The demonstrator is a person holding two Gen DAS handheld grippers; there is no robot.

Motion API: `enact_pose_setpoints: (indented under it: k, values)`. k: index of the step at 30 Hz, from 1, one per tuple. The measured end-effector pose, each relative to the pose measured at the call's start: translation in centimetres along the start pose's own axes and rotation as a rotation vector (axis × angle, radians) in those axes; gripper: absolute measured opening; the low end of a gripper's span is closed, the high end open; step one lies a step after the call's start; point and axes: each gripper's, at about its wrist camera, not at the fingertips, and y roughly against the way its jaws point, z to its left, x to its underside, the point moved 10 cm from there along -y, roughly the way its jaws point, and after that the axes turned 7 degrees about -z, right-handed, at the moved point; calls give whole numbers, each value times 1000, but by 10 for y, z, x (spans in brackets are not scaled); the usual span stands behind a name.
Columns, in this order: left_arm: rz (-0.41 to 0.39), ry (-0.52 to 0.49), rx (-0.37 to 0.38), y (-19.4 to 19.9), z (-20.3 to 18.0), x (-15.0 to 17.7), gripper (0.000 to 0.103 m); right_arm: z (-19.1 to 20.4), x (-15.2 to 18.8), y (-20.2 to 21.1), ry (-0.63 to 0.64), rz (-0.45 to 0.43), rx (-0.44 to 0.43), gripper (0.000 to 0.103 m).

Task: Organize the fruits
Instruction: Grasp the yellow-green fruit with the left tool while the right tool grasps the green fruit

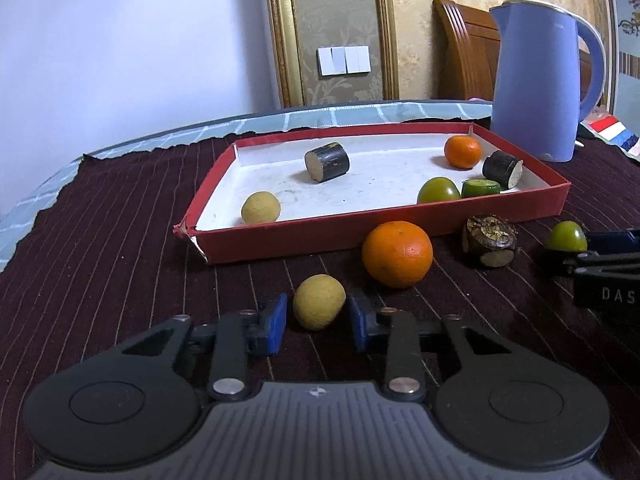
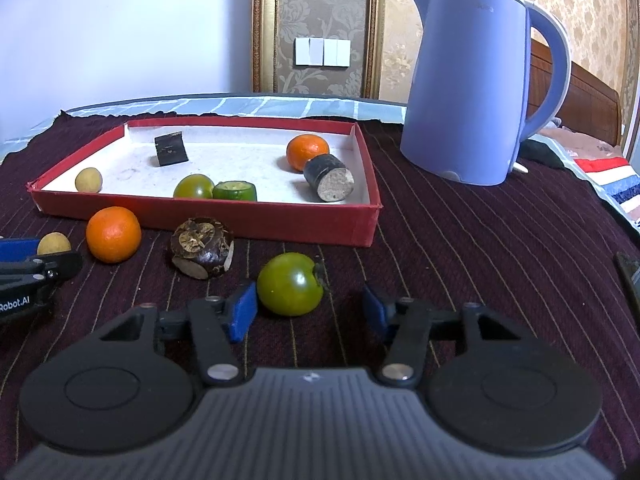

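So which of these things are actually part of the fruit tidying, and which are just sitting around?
Part of the job: red tray; loose yellow fruit; loose green tomato; orange; brown fruit; mandarin in the tray.

Just lying about: blue kettle; wall switches; dark striped cloth.

A plain white wall (image 1: pixel 132 40) fills the left. Beside it, gilt-framed panels of beige damask wallpaper (image 2: pixel 320 12) carry a white four-rocker light switch (image 2: pixel 322 51). A carved reddish-brown wooden headboard (image 1: pixel 466 52) stands at the right. The surface wears a dark maroon pinstriped cloth (image 2: pixel 460 220) over pale blue checked bedding (image 1: pixel 360 114).
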Motion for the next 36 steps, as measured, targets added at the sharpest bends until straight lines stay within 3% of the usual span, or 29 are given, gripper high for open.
enact_pose_setpoints:
  k: [5,14,23,36]
  values:
    - [-4,32,24,1,3,0,26,-2,0,0,-11,-6,7,34]
    - [-23,135,51,5,17,-1,26,-5,0,1,-36,-10,-1,32]
    - [-48,118,25,9,16,-4,26,-8,-3,6,-92,-44,-54,32]
    - [-10,107,6,5,13,-7,26,1,-10,14,-59,-60,-33,31]
